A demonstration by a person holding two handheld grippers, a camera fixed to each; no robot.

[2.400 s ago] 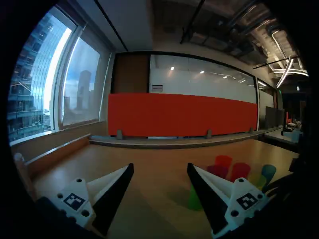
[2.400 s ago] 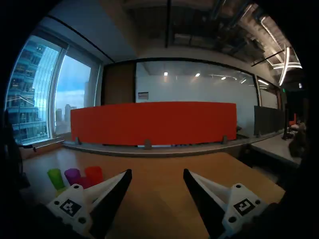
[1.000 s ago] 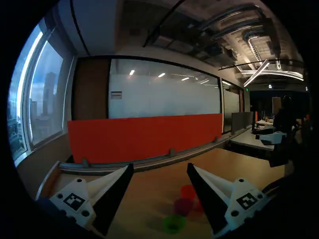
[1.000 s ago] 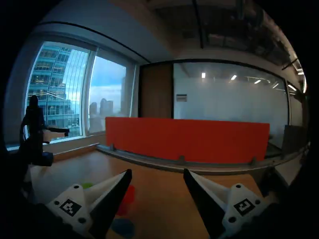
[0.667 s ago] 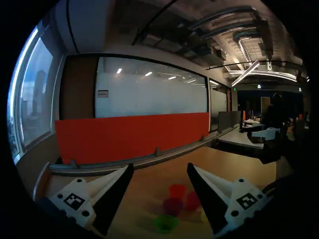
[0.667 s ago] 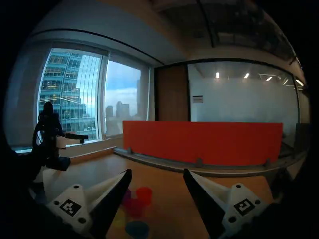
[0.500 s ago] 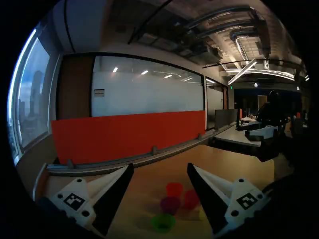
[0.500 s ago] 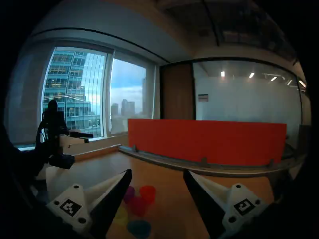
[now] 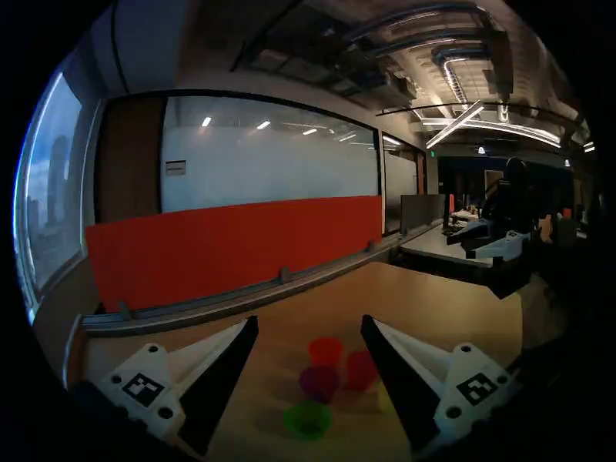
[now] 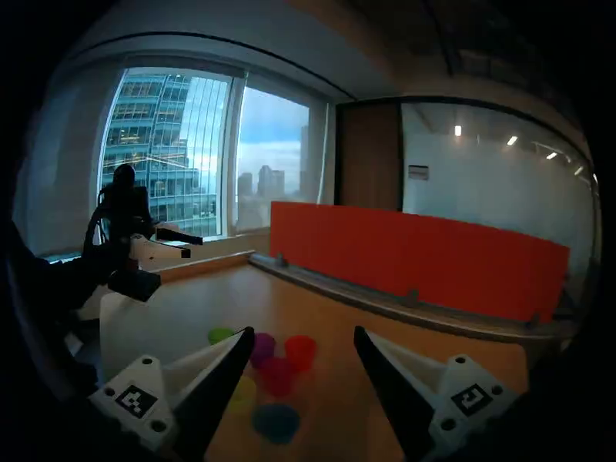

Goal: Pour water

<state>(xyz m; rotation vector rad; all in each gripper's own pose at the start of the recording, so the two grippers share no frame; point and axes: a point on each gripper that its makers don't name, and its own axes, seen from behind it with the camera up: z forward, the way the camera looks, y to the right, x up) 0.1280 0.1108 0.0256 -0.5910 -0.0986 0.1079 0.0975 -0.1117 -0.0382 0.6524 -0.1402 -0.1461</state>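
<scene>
Several small coloured cups stand bunched on the wooden table (image 9: 439,296). In the left gripper view my left gripper (image 9: 308,319) hangs open above them, with nothing between its fingers: an orange cup (image 9: 326,349), a purple cup (image 9: 318,382), a red cup (image 9: 360,369), a green cup (image 9: 307,420) and a yellow cup (image 9: 386,397). In the right gripper view my right gripper (image 10: 302,331) is also open and holds nothing, just over the orange cup (image 10: 300,350), purple cup (image 10: 263,346), red cup (image 10: 276,376), green cup (image 10: 220,335), yellow cup (image 10: 243,390) and blue cup (image 10: 276,423).
An orange partition panel (image 9: 231,242) on a grey rail runs along the table's far edge. Large windows (image 10: 169,154) lie to the left. A hand holds the right gripper (image 9: 493,248) at the far right; the left gripper (image 10: 150,258) appears at the far left.
Both grippers have swung inward toward the cup cluster. The cups have moved from the sides of each view to between the fingers. Both grippers stay open.
</scene>
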